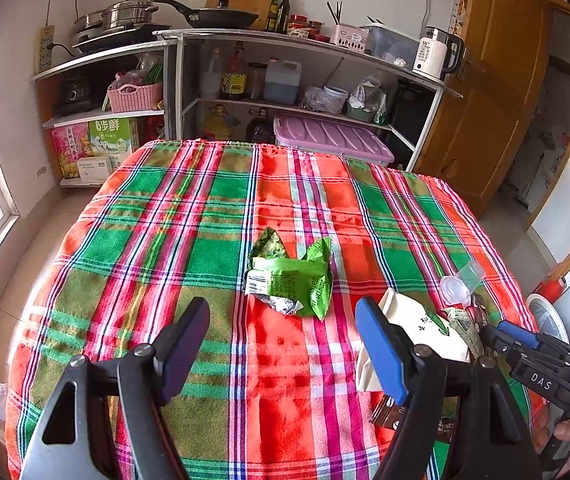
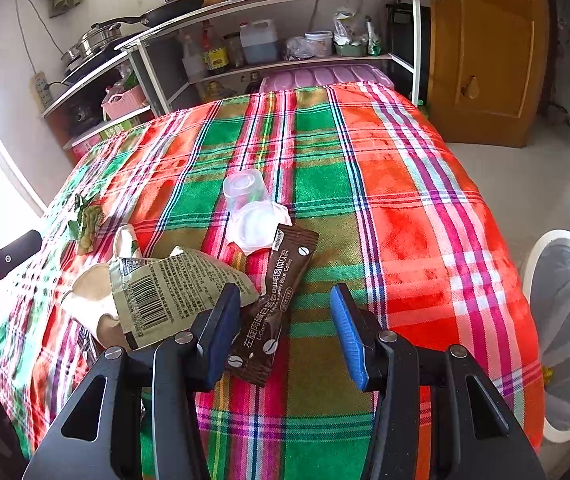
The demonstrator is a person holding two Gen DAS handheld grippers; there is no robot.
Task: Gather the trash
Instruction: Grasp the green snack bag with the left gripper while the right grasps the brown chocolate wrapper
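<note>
Nothing looks collected yet: both the left gripper (image 1: 281, 344) and right gripper (image 2: 285, 332) hang spread and empty, the green wrapper (image 1: 291, 276), coffee sachet (image 2: 275, 304) and plastic cup (image 2: 245, 192) all on the plaid cloth (image 2: 405, 200), well short of the white bin (image 2: 565, 320) beside it.

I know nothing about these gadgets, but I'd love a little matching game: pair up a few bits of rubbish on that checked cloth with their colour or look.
Things:
1. coffee sachet
2. plastic cup
3. snack wrapper
4. barcode pouch

Descriptions:
A. clear, lying on its side
B. bright green, crumpled
C. dark brown, with coffee beans printed on it
D. dull olive-beige, barcode showing

Pairs: 1-C, 2-A, 3-B, 4-D
</note>
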